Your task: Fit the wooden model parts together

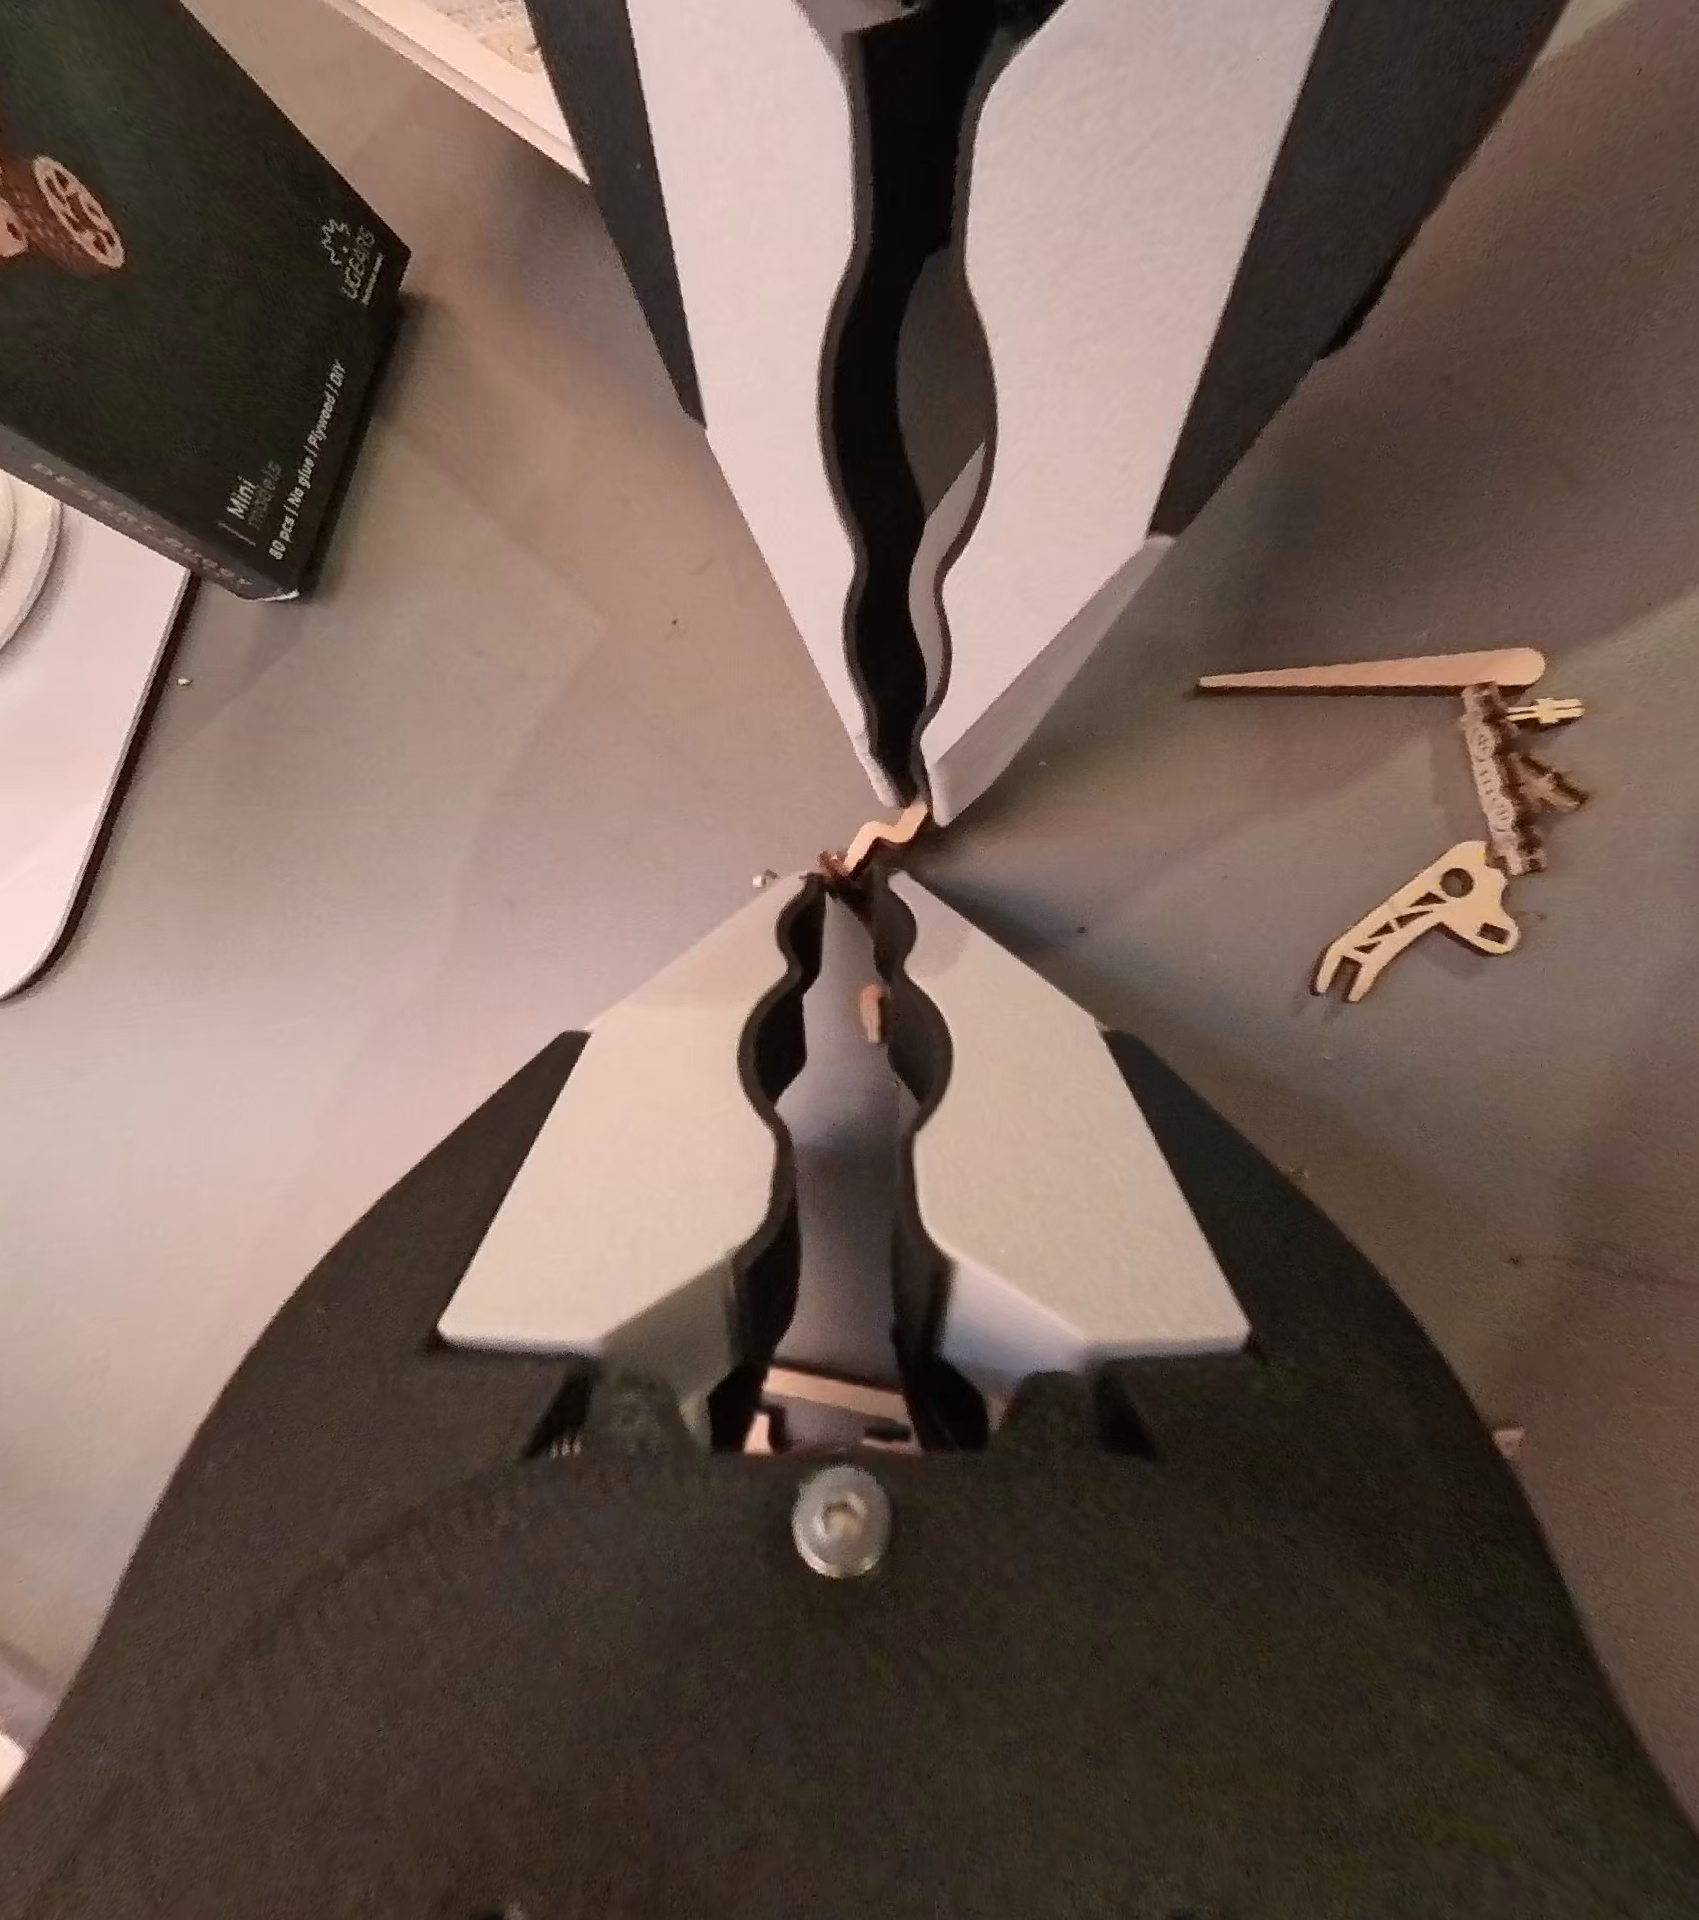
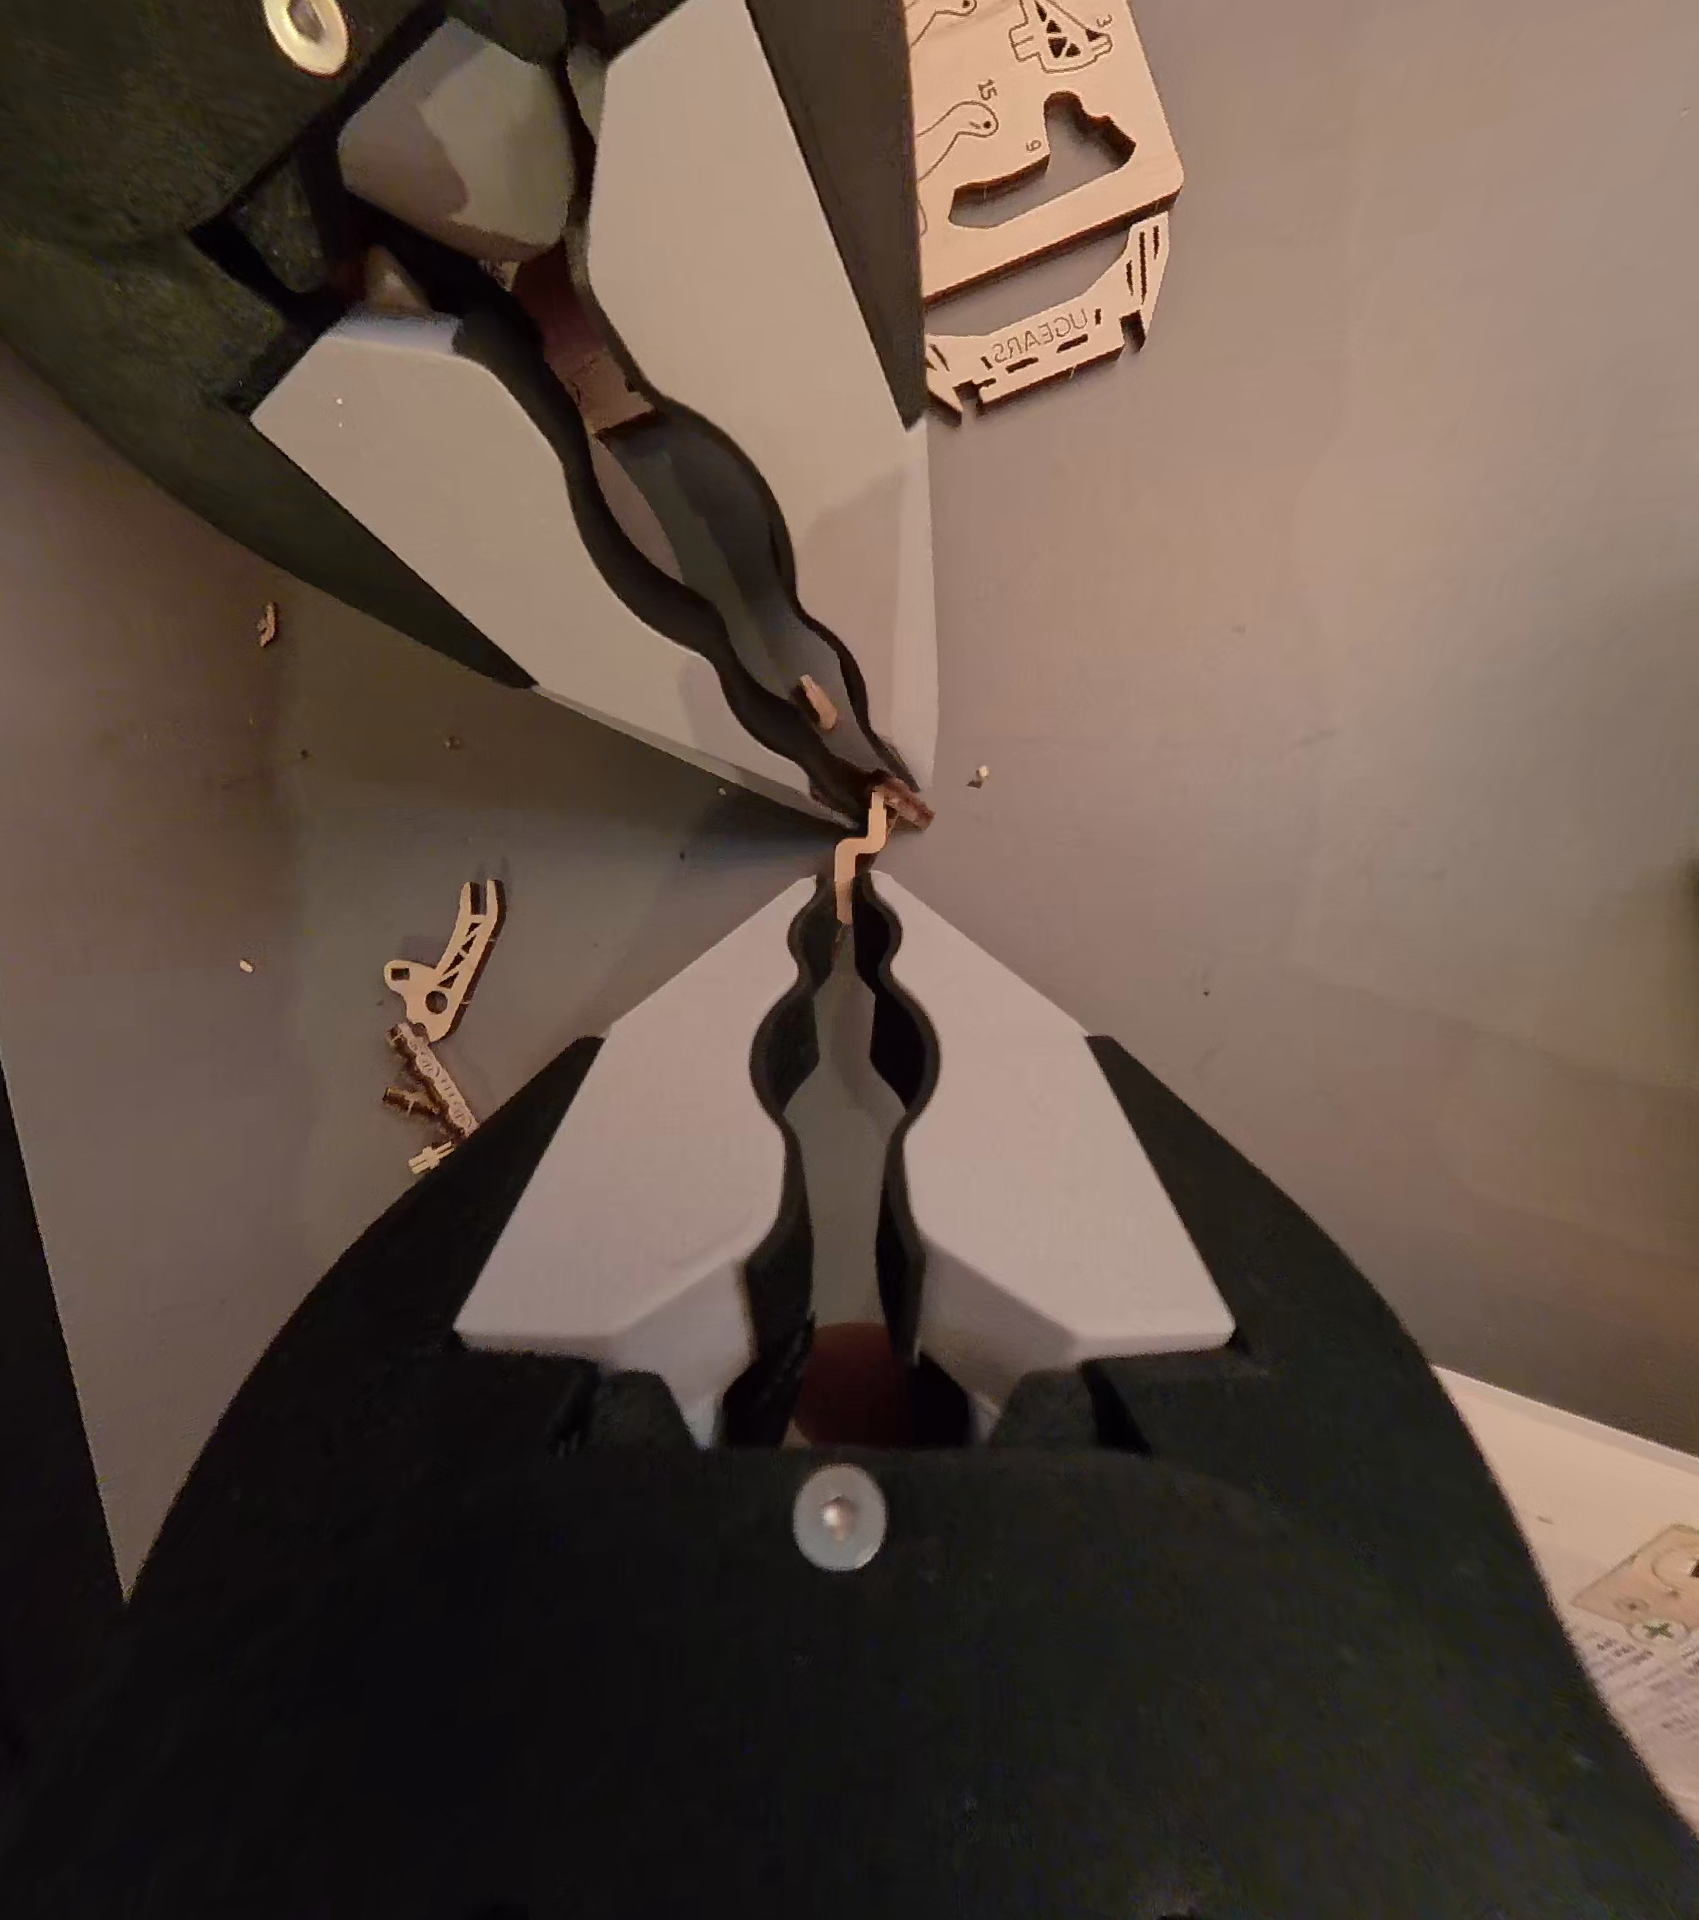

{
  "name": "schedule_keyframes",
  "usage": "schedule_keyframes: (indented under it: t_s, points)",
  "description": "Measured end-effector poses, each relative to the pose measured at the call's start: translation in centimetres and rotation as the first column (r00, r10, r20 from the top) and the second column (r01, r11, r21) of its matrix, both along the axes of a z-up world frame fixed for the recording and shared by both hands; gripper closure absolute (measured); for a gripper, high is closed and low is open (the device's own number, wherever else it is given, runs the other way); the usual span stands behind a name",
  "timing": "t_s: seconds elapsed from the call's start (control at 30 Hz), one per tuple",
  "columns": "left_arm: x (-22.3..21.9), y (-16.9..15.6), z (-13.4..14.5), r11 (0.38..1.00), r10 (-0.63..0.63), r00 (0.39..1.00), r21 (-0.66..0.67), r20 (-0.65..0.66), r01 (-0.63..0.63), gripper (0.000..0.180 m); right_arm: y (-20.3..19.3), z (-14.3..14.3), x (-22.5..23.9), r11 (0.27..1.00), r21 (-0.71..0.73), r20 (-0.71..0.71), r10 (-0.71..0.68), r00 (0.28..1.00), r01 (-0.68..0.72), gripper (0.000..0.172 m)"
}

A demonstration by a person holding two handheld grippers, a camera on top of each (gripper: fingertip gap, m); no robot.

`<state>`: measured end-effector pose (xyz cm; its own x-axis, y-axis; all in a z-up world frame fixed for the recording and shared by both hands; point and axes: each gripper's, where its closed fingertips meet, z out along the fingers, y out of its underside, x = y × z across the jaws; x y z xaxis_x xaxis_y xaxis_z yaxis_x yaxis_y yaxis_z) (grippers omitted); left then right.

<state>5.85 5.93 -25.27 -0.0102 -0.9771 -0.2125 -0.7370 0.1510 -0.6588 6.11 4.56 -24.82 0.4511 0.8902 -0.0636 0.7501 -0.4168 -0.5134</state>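
- The right tongs (image 2: pixel 850 894), at the centre of the right wrist view, are closed narrow on a thin zigzag wooden strip (image 2: pixel 864 847). Only its lower end is pinched, so it could swivel if pushed.
- The left tongs (image 1: pixel 850 883) meet it tip to tip and are closed on a small darker wooden piece (image 1: pixel 832 860) (mostly hidden). It may slip out unseen.
- The strip's far end touches that piece at mid-frame. I judge the joint is not seated yet, and pressing off-line could snap the slender strip.
- A dropped part would land on the grey table (image 2: pixel 1344 675) among loose pieces (image 1: pixel 1416 925) at the right of the left wrist view (easy to mix up).
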Motion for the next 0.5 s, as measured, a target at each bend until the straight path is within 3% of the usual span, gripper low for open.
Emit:
schedule_keyframes:
  t_s: [0.03,0.5]
  points:
    - [0.03,0.02,0.02,1.000,0.009,1.000,-0.002,-0.001,-0.009,0.174,0.01,-0.01,0.04,1.000,-0.002,0.004,-0.003,1.000,0.003,0.170]
    - [0.00,0.30,-0.02,0.992,0.125,0.992,0.026,0.008,-0.125,0.174,0.09,0.27,-0.11,0.990,-0.029,-0.020,-0.138,0.990,0.138,0.171]
